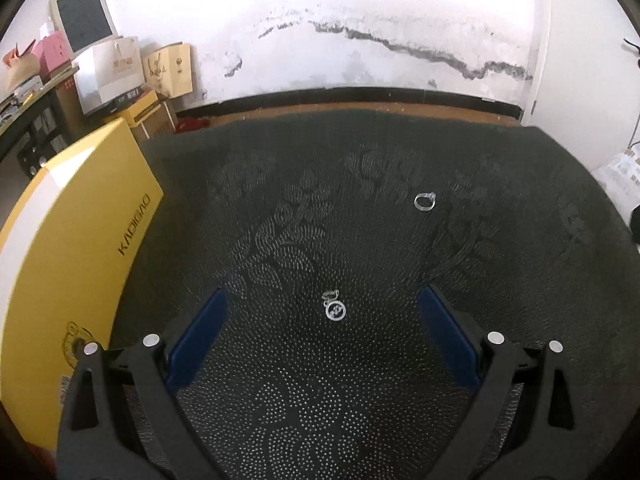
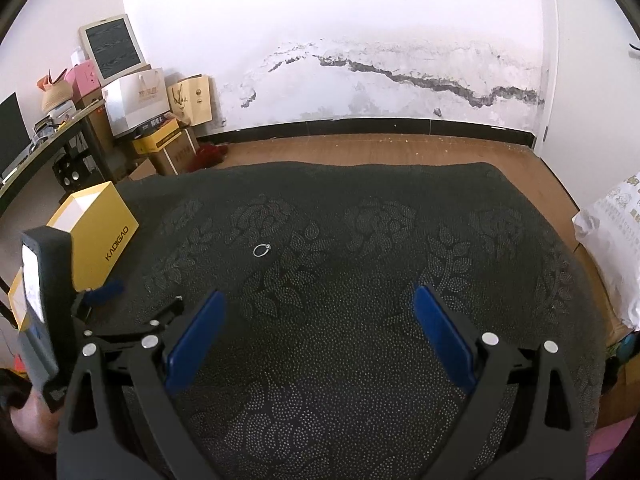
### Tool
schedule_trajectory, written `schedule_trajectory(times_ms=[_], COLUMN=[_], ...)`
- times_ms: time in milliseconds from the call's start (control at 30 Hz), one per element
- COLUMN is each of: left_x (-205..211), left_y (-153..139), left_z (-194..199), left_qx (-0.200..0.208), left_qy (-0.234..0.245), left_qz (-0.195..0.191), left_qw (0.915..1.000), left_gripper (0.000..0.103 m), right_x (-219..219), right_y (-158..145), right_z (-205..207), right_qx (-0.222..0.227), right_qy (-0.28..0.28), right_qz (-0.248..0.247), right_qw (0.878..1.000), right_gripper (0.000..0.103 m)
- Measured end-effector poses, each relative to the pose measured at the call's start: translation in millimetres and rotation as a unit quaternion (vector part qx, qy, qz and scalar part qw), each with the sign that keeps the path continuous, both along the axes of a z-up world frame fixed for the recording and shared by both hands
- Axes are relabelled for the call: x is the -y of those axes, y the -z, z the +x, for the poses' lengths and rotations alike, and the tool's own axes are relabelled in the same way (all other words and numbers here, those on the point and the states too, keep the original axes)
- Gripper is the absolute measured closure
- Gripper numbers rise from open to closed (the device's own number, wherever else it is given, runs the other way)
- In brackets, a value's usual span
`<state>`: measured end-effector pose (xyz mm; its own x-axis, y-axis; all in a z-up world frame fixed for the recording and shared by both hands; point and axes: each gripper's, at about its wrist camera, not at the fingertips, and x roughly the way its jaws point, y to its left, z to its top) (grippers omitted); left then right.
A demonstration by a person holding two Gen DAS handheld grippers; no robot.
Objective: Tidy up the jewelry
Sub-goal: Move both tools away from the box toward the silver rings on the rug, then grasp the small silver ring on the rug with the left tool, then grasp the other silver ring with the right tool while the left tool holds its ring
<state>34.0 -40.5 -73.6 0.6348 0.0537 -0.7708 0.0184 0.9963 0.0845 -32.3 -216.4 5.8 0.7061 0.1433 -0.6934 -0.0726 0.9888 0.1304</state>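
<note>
A yellow box stands at the left edge of the bench, which is covered with a dark cloth patterned in pale dotted flowers; black letters on the box's side read "KADIGAO", and its open top shows a white inside whose contents cannot be made out. The right wrist view shows the same box with the same word on its side. A small charm with a clasp lies on the cloth between the spread blue pads of the left gripper, which is wide open and grips nothing. A silver ring lies farther toward the far edge of the bench, well apart from the charm. The right gripper is likewise wide open and empty, with the ring lying ahead of its left finger.
</note>
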Motion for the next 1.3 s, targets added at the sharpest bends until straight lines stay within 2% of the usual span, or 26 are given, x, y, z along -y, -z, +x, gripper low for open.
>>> schedule_trajectory(times_ms=[200, 233, 300, 500, 567, 600, 633, 667, 733, 800, 833, 1000, 1167, 1300], left_x=[-14, -19, -22, -22, -17, -15, -12, -11, -13, -15, -16, -24, -29, -48], left_y=[32, 35, 36, 36, 33, 30, 29, 28, 28, 27, 26, 15, -21, -56], left_z=[16, 16, 19, 19, 17, 15, 15, 16, 17, 17, 18, 21, 14, 14], left_qx=[-0.045, -0.035, -0.039, -0.037, -0.027, -0.018, -0.016, -0.016, -0.014, -0.016, -0.018, -0.031, 0.006, 0.046], left_qy=[-0.029, -0.035, -0.036, -0.035, -0.027, -0.020, -0.012, -0.003, -0.009, -0.011, -0.008, 0.001, 0.018, 0.015], left_qz=[-0.006, -0.020, -0.034, -0.032, -0.030, -0.026, -0.023, -0.020, -0.019, -0.018, -0.017, -0.026, -0.025, -0.018], left_qw=[0.9986, 0.9986, 0.9980, 0.9982, 0.9988, 0.9993, 0.9995, 0.9997, 0.9997, 0.9997, 0.9997, 0.9992, 0.9995, 0.9987], left_gripper=[0.007, 0.005, 0.005, 0.007, 0.028, 0.054, 0.065, 0.068, 0.088, 0.093, 0.098, 0.098, 0.098, 0.098], right_x=[-1, -1, 0, -1, -1, -1, 0, 0, 0, -1, -3, -4, -14, -29], right_y=[-3, -4, -5, -5, -5, -5, -5, -5, -5, -4, -4, -4, 6, 34], right_z=[1, 2, 2, 3, 3, 3, 4, 4, 5, 5, 5, 9, 21, 36], right_qx=[-0.002, -0.002, -0.001, -0.005, -0.005, -0.005, -0.005, -0.005, -0.005, -0.006, -0.006, -0.007, -0.018, -0.054], right_qy=[-0.004, -0.005, -0.005, -0.007, -0.006, -0.006, -0.005, -0.005, -0.005, -0.007, -0.008, -0.015, -0.022, -0.035], right_qz=[0.006, 0.008, 0.011, 0.018, 0.017, 0.017, 0.017, 0.018, 0.019, 0.018, 0.018, 0.017, 0.009, 0.001], right_qw=[1.000, 1.000, 1.000, 1.000, 1.000, 1.000, 1.000, 1.000, 1.000, 1.000, 1.000, 1.000, 1.000, 0.998], right_gripper=[0.011, 0.011, 0.011, 0.011, 0.011, 0.011, 0.011, 0.011, 0.011, 0.011, 0.011, 0.011, 0.011, 0.011])
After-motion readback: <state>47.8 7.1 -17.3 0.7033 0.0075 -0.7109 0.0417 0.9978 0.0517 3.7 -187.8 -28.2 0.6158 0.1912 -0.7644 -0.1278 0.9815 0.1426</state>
